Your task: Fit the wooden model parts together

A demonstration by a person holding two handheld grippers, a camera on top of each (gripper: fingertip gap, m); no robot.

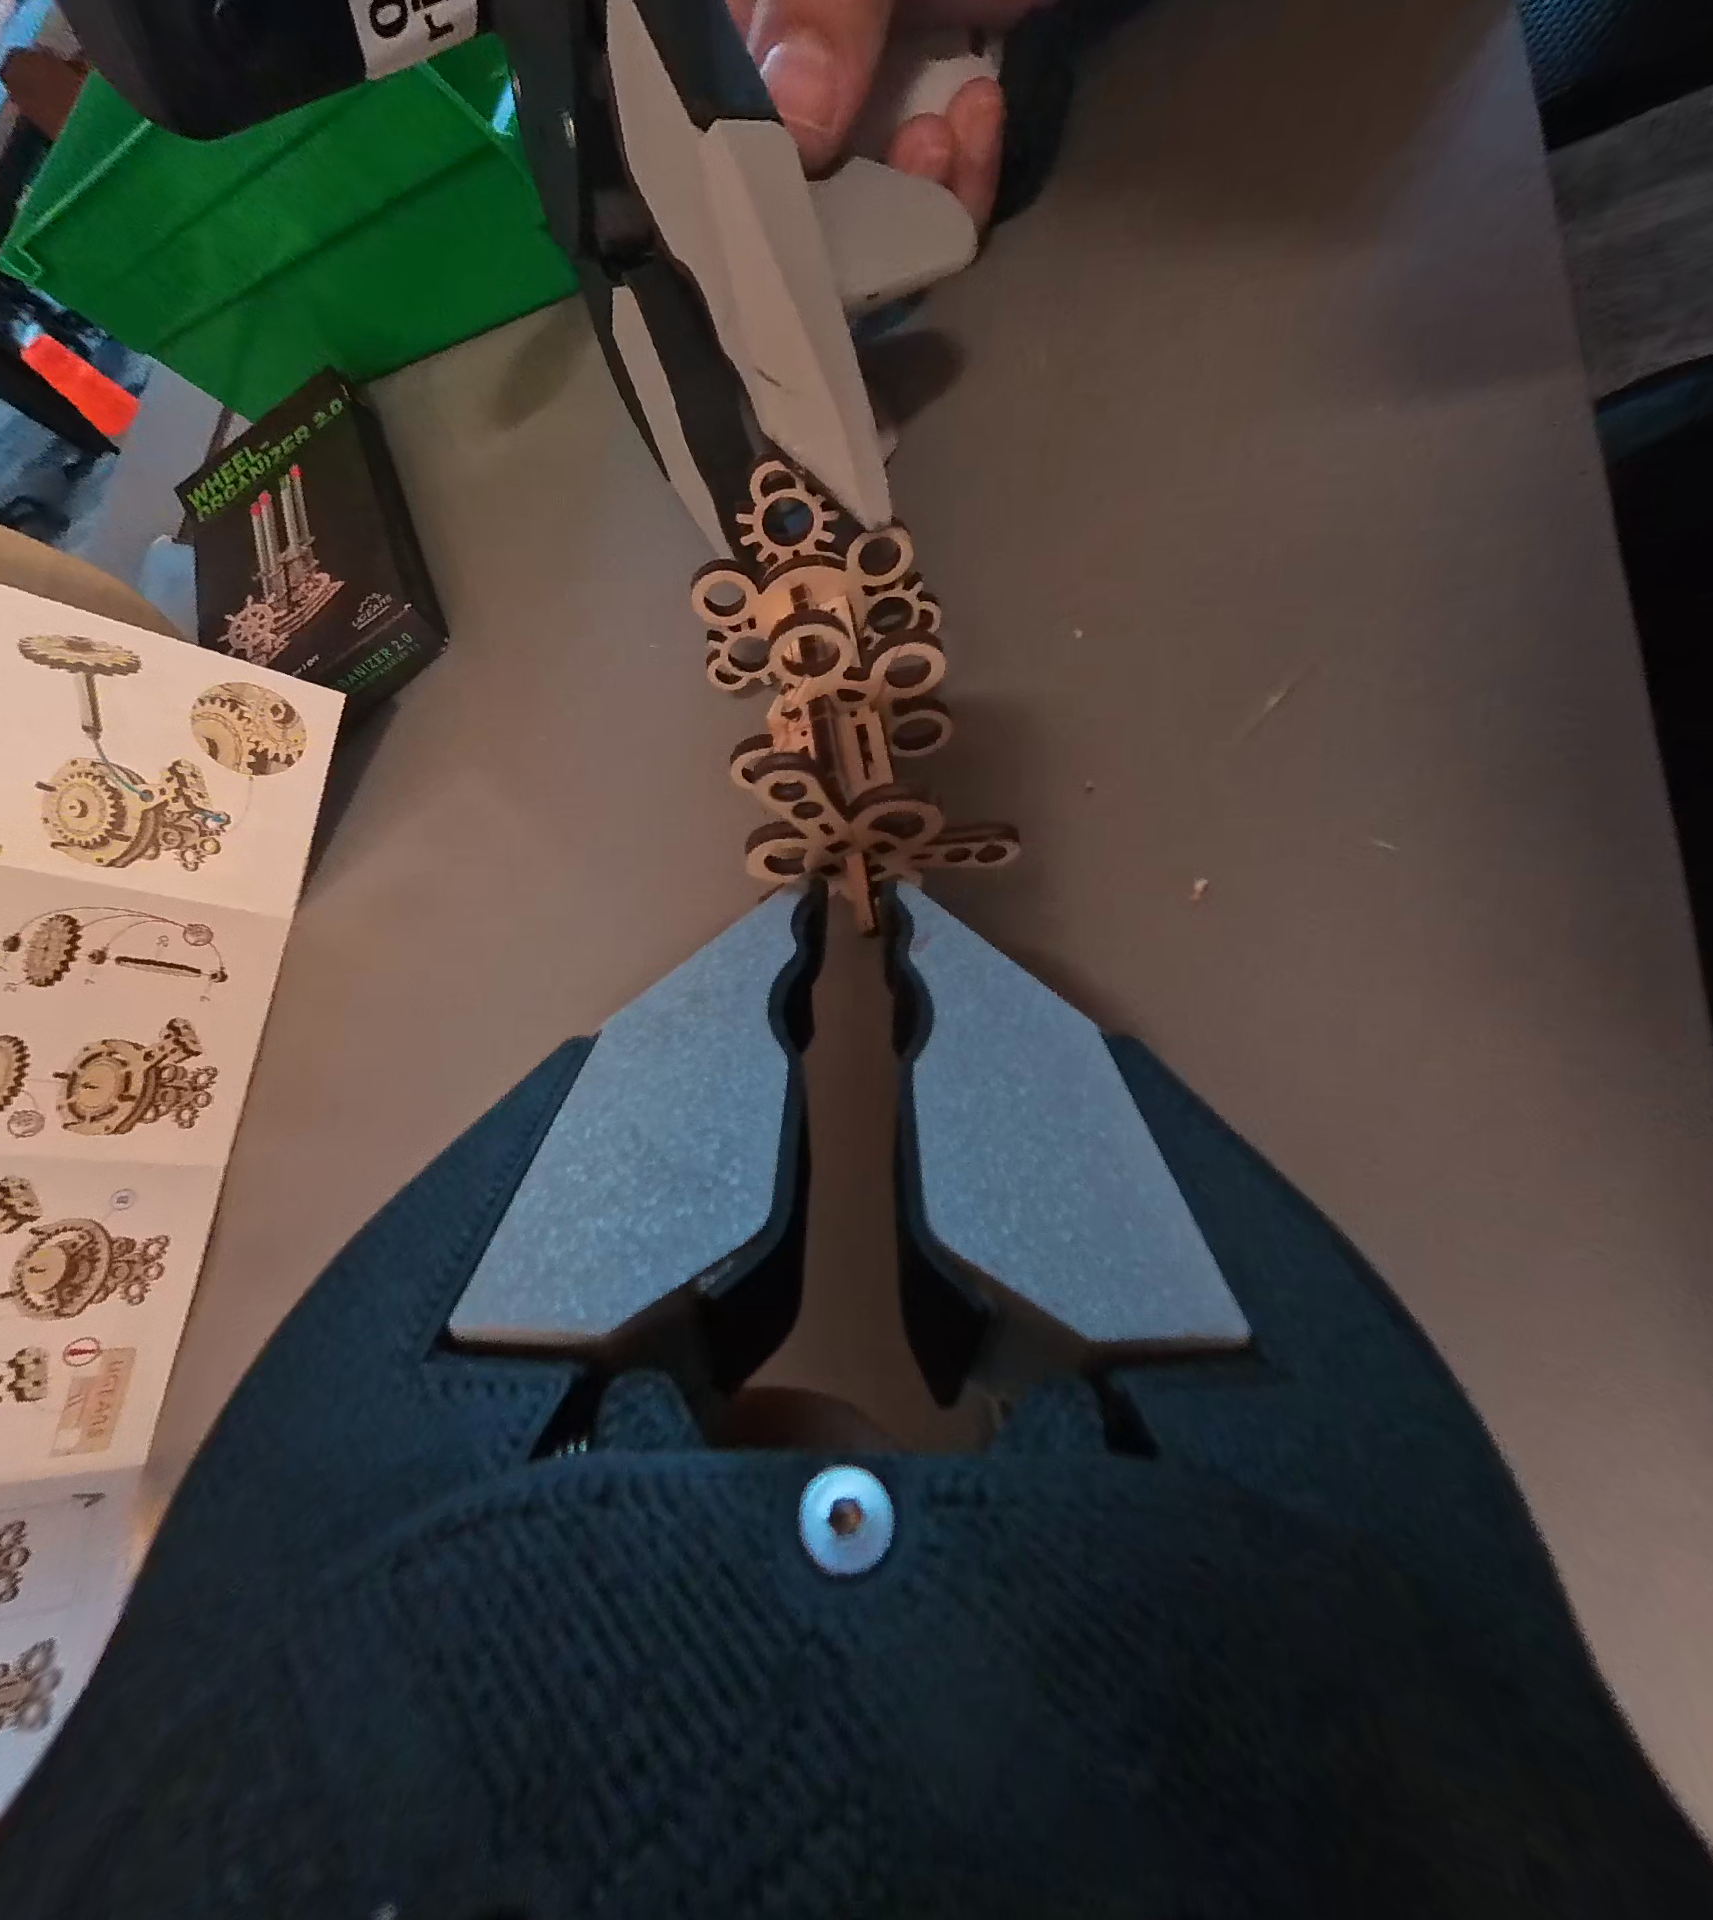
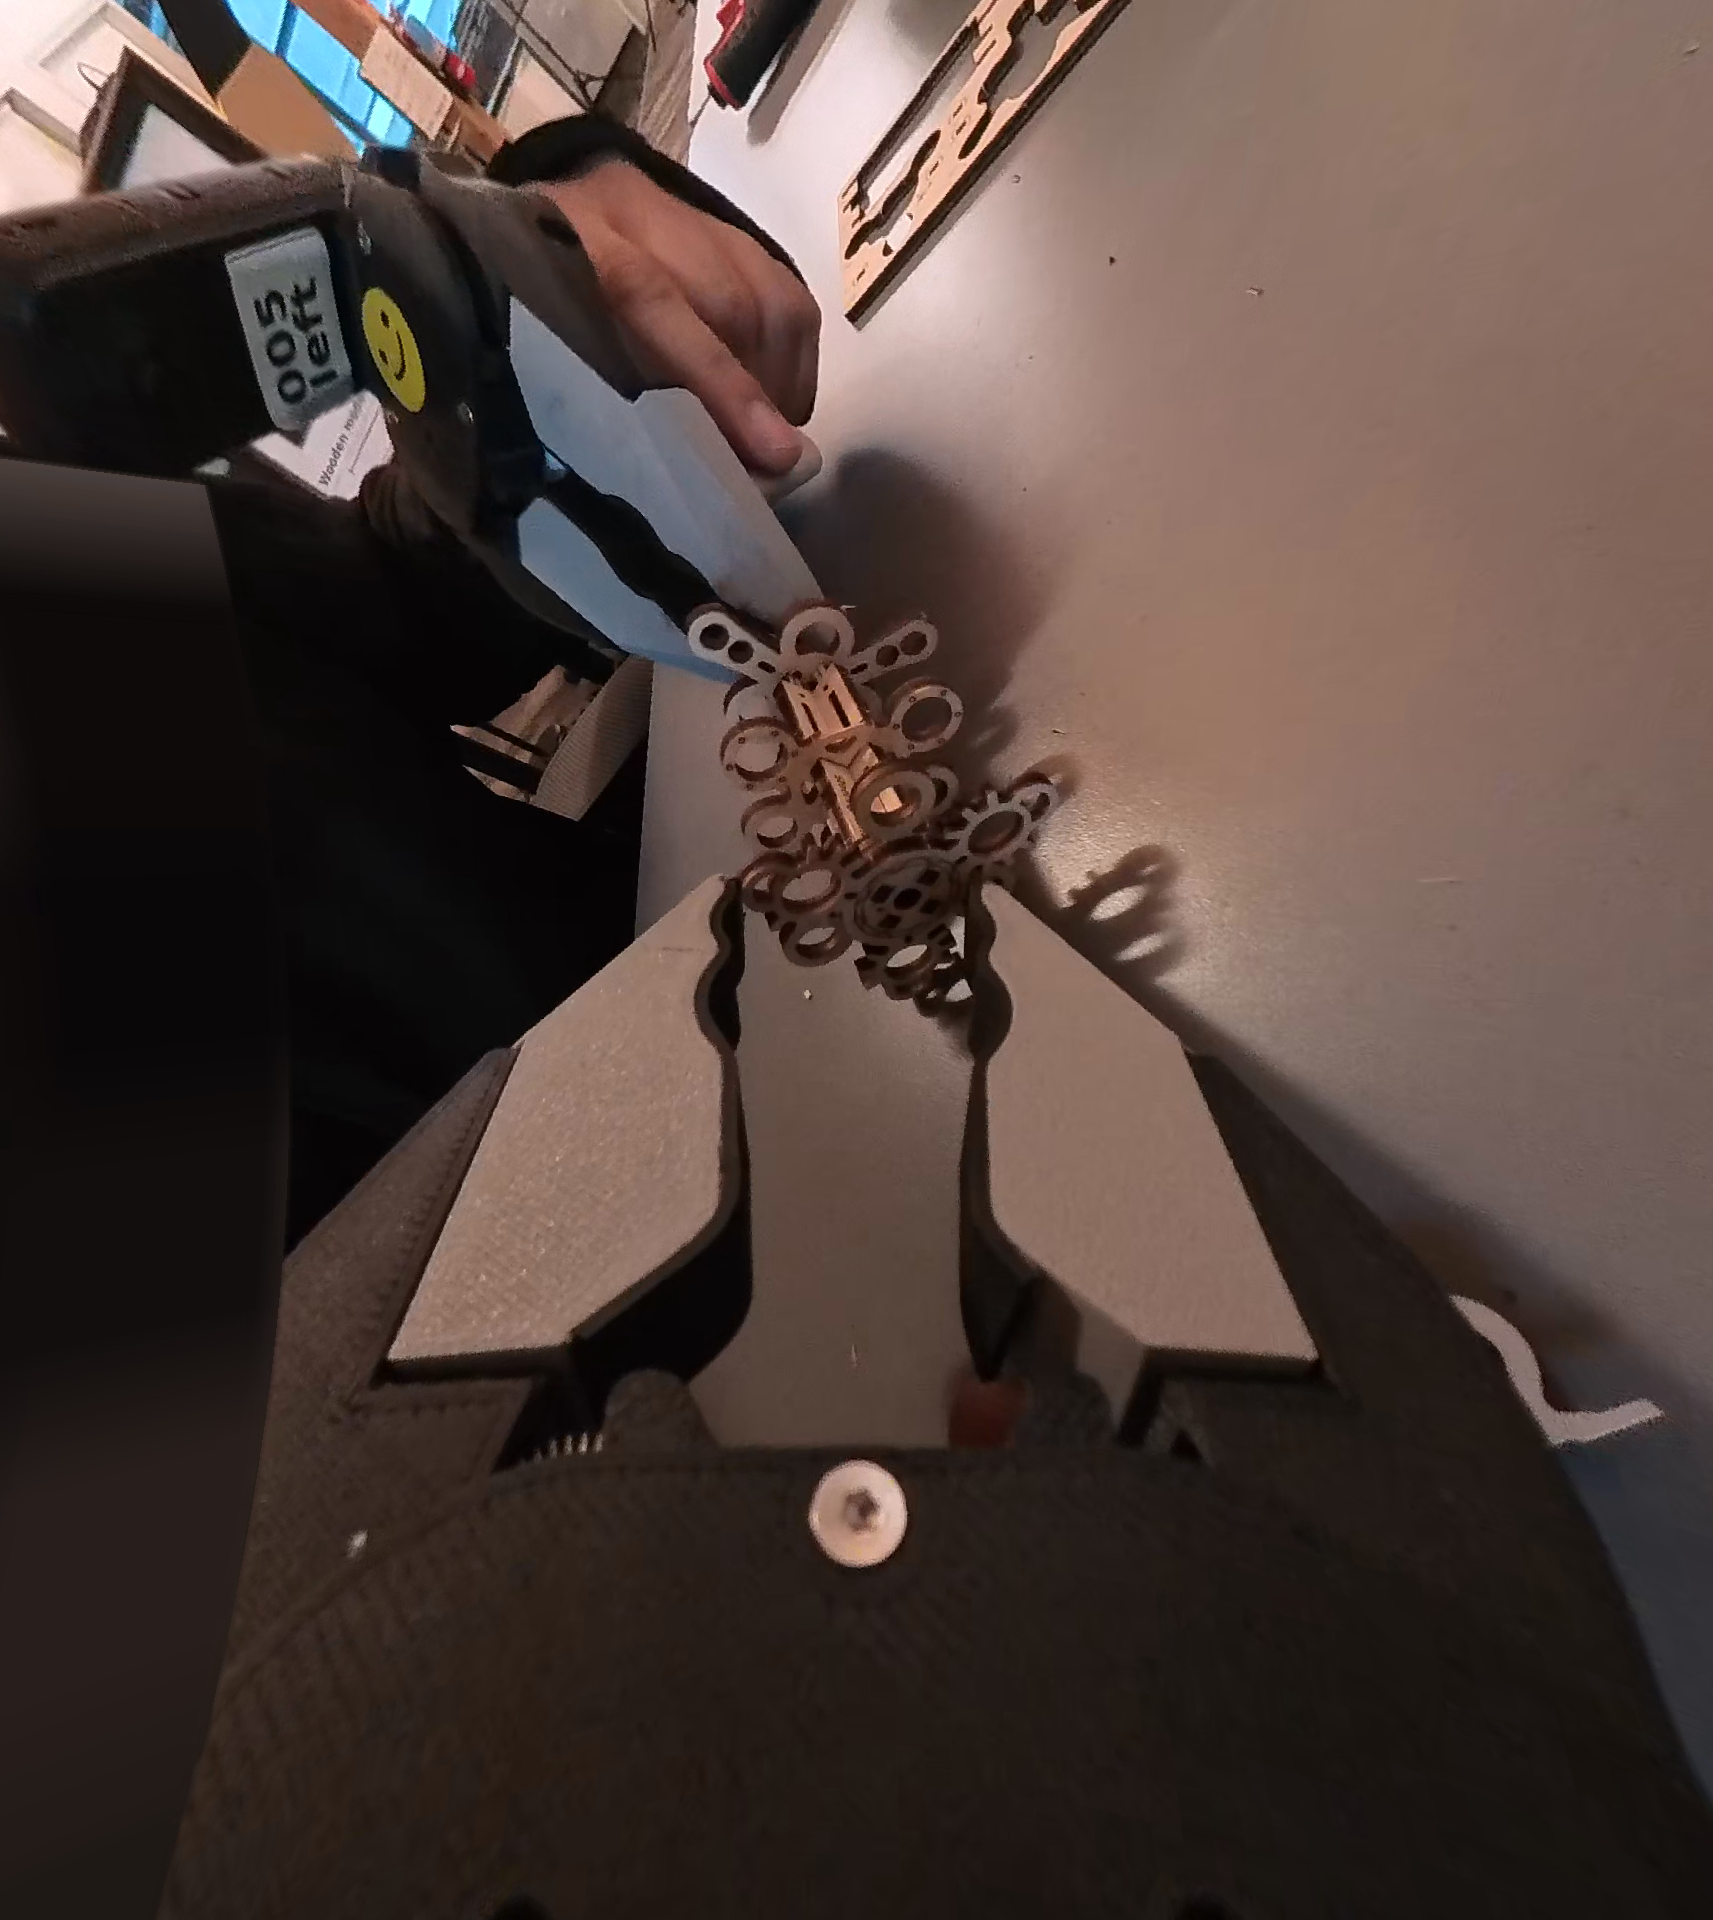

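The model (image 1: 836,707) is pale wood, made of flat pieces full of round holes on a thin middle stick. It hangs in the air above the grey table (image 1: 1247,727), stretched long between the two tongs. The left gripper (image 1: 854,902) pinches a thin tab at one end. The right gripper (image 2: 857,914) is wider, closed around the gear end. A booklet (image 1: 73,935) and a dark box (image 1: 312,540) lie by the table's edge.

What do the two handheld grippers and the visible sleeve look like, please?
Both the left gripper and the right gripper have a dark, ribbed printed body with a silver screw at its centre and two flat grey fingers tapering to wavy dark inner edges. Seen from the right wrist view, the left gripper's body carries a grey tag and a round yellow smiley sticker. The hand gripping it wears a dark sleeve.
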